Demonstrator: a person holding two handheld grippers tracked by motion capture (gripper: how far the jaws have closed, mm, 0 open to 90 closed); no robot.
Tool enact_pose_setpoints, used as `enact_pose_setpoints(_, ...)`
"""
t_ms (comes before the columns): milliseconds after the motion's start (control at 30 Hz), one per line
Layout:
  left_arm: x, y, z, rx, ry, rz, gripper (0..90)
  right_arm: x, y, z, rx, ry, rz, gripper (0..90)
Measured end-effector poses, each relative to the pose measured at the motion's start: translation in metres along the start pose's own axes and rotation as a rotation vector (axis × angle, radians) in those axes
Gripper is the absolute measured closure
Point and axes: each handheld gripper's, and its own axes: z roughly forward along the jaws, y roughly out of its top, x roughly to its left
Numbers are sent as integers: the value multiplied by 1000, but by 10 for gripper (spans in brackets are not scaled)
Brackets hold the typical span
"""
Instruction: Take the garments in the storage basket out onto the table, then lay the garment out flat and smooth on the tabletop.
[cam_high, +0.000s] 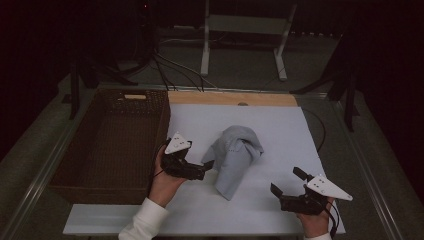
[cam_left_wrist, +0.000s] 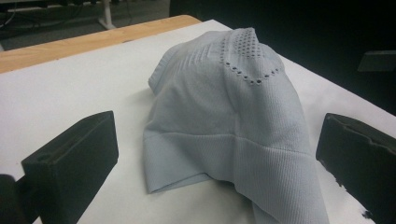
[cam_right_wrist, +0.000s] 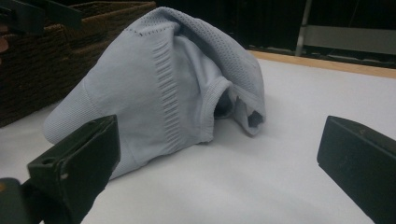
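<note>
Left gripper (cam_high: 209, 167): jaws wide, mouth at the garment's left edge, centre of the high view, placed to take the hem.
Right gripper (cam_high: 284, 181): jaws wide, lower right, apart from the cloth, waiting.
Grey garment (cam_high: 235, 155): crumpled heap on the white table (cam_high: 280, 130), mid-frame.
Wicker basket (cam_high: 100, 145): left side, probably its destination; the dim interior is hard to read.

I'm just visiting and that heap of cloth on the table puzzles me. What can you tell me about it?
The pale blue-grey knitted garment lies crumpled in a raised mound on the white table sheet, right of the dark woven basket. Its fabric looks thin and stretchy, with fine ribbing, a patch of small holes and hemmed openings. One end tapers toward the person. The left gripper is at its edge with jaws open; whether they touch is unclear. The right gripper stays apart.
</note>
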Motion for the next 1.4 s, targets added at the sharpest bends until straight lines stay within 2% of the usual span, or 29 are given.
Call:
enact_pose_setpoints(133, 0, 0, -2, -7, -3, -7, 0, -1, 0, 0, 6, -1, 1, 0)
enact_pose_setpoints(267, -3, 1, -6, -6, 17, 8, 1, -1, 0, 1, 8, 3, 0, 0)
enact_pose_setpoints(467, -3, 4, -15, -30, 21, -6, 0, 1, 0, 2, 16, 9, -9, 0)
enact_pose_setpoints(567, -2, 4, -17, -21, 51, 6, 1, 1, 0, 3, 23, 7, -13, 0)
enact_pose_setpoints(767, 2, 4, -22, -24, 71, 1, 1, 0, 0, 4, 34, -4, -5, 0)
enact_pose_setpoints(1000, 2, 4, -23, -26, 68, 3, 1, -2, -1, 6, 49, 3, 16, 0)
enact_pose_setpoints(1167, 2, 4, -23, -28, 65, 0, 1, 1, 1, 10, 70, 4, 7, 0)
enact_pose_setpoints(1400, 1, 3, -23, -31, 63, 2, 1, 8, 13, 15, 56, 21, 19, 0)
